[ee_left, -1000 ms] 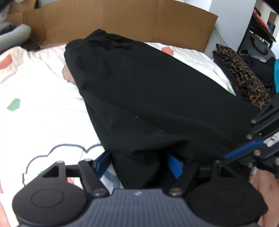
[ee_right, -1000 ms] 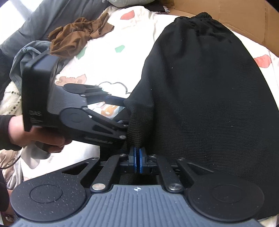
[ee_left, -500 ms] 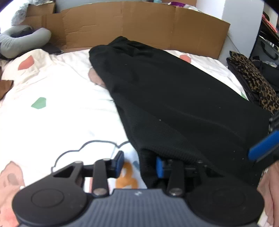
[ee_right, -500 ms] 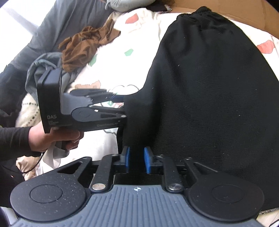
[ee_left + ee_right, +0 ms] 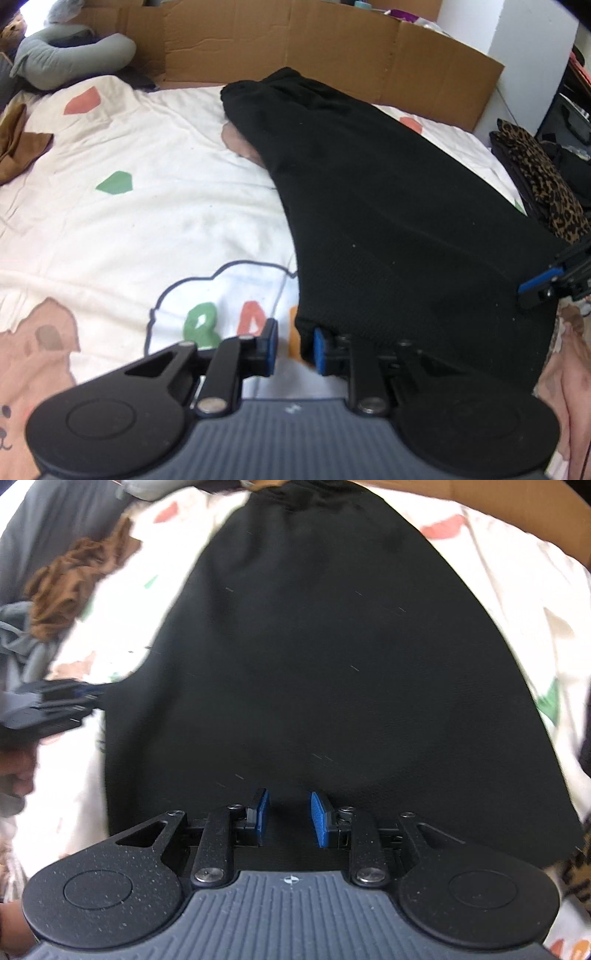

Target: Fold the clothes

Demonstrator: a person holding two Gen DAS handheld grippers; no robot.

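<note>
One black garment (image 5: 388,221) lies flat on the bed (image 5: 147,229), its narrow end toward the cardboard sheet (image 5: 295,48). Left gripper (image 5: 293,349) sits at the garment's near left corner, jaws closing, a gap between the pads and only printed sheet in it. Right gripper (image 5: 288,818) hovers over the garment's near edge, jaws opening, gripping nothing. Brown clothing (image 5: 74,579) lies left of the garment.
</note>
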